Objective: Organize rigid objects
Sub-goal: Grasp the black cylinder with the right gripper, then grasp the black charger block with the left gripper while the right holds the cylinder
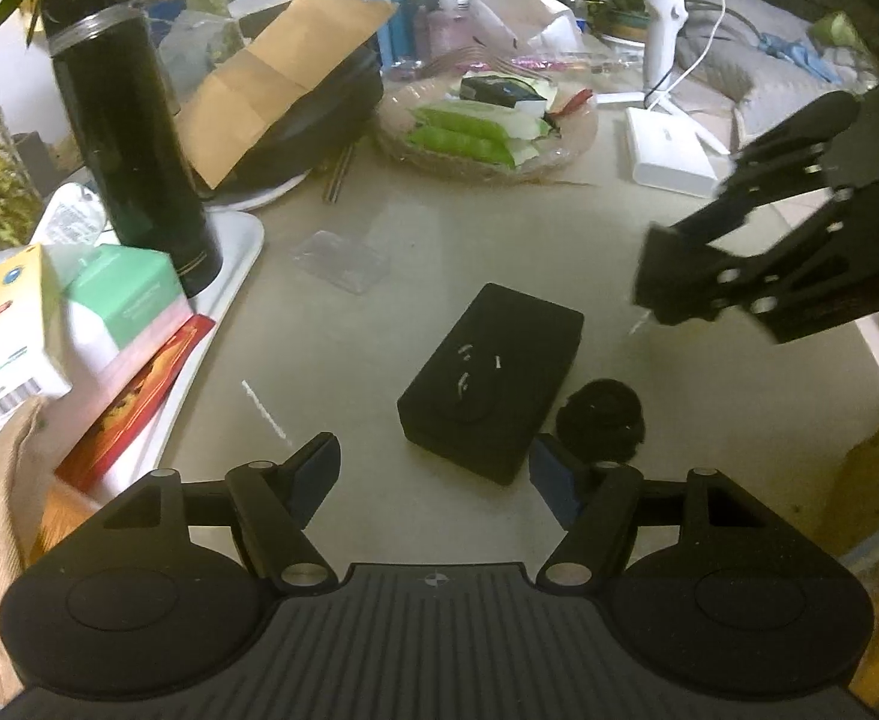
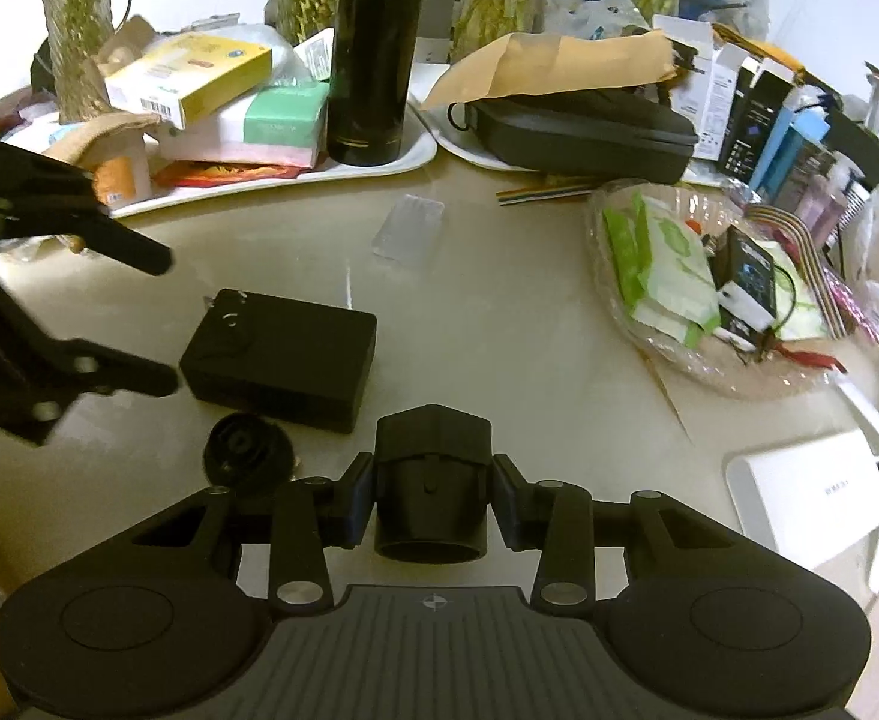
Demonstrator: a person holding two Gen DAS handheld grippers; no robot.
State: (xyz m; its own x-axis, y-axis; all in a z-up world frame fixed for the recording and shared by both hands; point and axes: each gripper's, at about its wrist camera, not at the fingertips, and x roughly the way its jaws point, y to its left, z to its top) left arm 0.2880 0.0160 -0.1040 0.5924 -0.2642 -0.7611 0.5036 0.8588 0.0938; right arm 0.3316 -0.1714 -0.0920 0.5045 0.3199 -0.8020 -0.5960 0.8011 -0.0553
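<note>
Right gripper (image 2: 433, 489) is clamping a black cylindrical plastic part (image 2: 431, 480) between its blue pads, one pad pressing on each side, with the part's open round end facing back toward the camera. Left gripper (image 1: 433, 468) is hovering with its jaws about half open and nothing between them, pointing down at the black rectangular box (image 1: 490, 381) that is lying flat on the beige tabletop (image 1: 499, 228). Just beside that box a small round black cap (image 1: 601, 420) is sitting on the table, close to the left gripper's right-hand pad.

Judging by this, the pick-up step is under way: one loose black piece is already in hand and the free gripper is lining up on the box. The next move is probably calling for the left jaws to open wider than the box's short side, or to turn across it, before descending.

As for containers, a white tray (image 2: 379, 171) at the back is carrying a tall black flask (image 2: 373, 54), a yellow carton (image 2: 190, 78) and a mint-green tissue pack (image 2: 271, 114). A clear shallow bowl (image 2: 739, 381) on the right is holding green-and-white sachets and a small dark device with wires. A second white tray is bearing a black zip case (image 2: 583, 126) under a brown envelope (image 2: 559, 63). Whether the held part belongs in any of these I cannot tell.
</note>
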